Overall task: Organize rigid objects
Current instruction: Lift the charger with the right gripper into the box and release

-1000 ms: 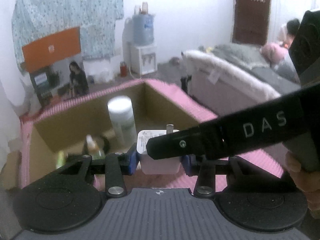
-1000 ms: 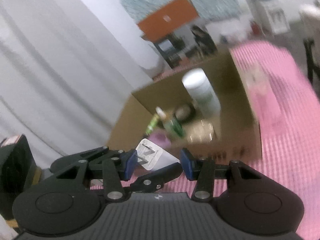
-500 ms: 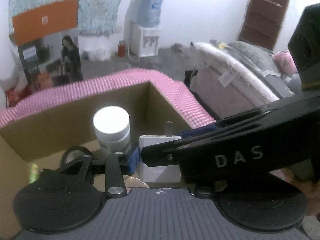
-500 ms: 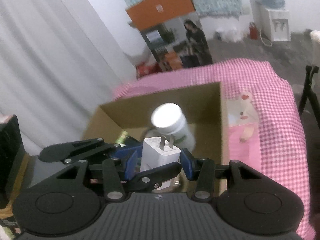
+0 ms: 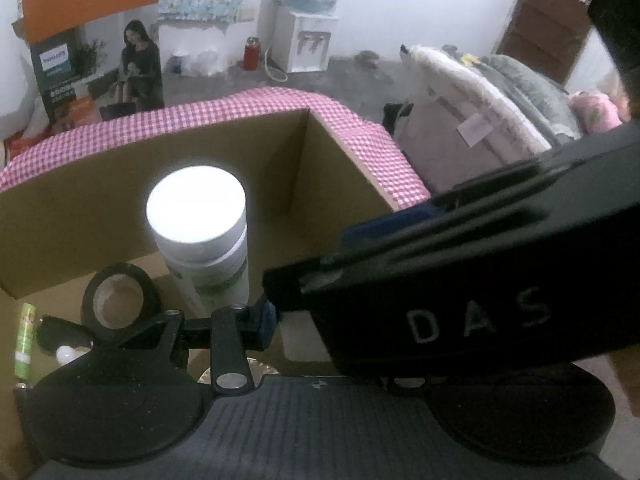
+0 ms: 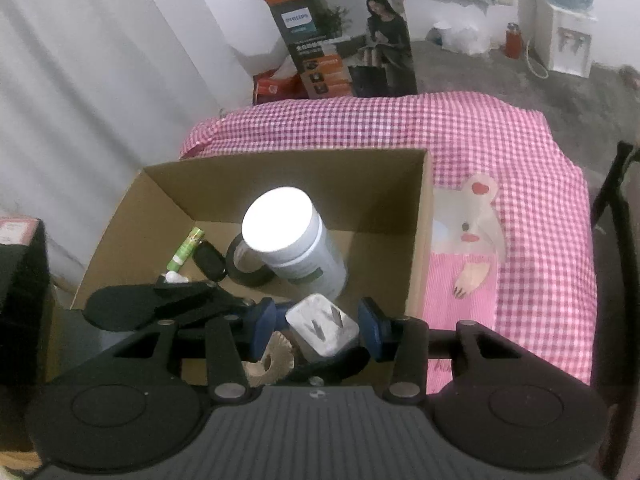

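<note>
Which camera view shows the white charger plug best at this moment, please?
The right wrist view: the white charger plug sits between the blue pads, its two prongs facing the camera, above the cardboard box. In the left wrist view the right hand-held gripper crosses in front and hides it entirely.

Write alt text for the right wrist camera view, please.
A white plug adapter sits between the right gripper's blue jaws, above an open cardboard box on pink checked cloth. Inside stand a white-lidded bottle, black tape roll and green tube.
</note>
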The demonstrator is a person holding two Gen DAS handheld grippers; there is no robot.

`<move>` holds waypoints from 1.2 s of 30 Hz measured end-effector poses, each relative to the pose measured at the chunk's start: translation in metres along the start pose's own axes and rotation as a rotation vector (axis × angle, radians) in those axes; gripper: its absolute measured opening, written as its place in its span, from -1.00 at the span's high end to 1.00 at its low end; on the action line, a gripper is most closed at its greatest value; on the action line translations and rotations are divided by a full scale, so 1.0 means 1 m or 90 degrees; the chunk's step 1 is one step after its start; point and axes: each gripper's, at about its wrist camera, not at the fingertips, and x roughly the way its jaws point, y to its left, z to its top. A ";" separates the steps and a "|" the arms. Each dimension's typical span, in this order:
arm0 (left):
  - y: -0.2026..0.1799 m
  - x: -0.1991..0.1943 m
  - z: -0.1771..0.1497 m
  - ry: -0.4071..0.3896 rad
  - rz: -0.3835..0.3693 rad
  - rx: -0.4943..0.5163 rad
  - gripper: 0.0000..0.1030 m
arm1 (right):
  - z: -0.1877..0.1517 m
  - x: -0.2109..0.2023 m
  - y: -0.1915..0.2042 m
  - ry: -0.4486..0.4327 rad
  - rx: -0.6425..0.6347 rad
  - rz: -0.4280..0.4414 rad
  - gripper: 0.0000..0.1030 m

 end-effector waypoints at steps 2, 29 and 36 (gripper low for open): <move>0.000 0.002 0.001 0.007 0.002 -0.004 0.18 | 0.003 0.000 -0.001 -0.004 -0.002 0.003 0.05; -0.005 -0.025 0.001 -0.005 0.019 0.001 -0.35 | -0.004 -0.030 -0.004 -0.092 0.014 0.038 -0.03; -0.005 -0.106 -0.023 -0.120 0.045 0.033 -0.99 | -0.032 -0.096 0.017 -0.215 0.013 0.042 -0.70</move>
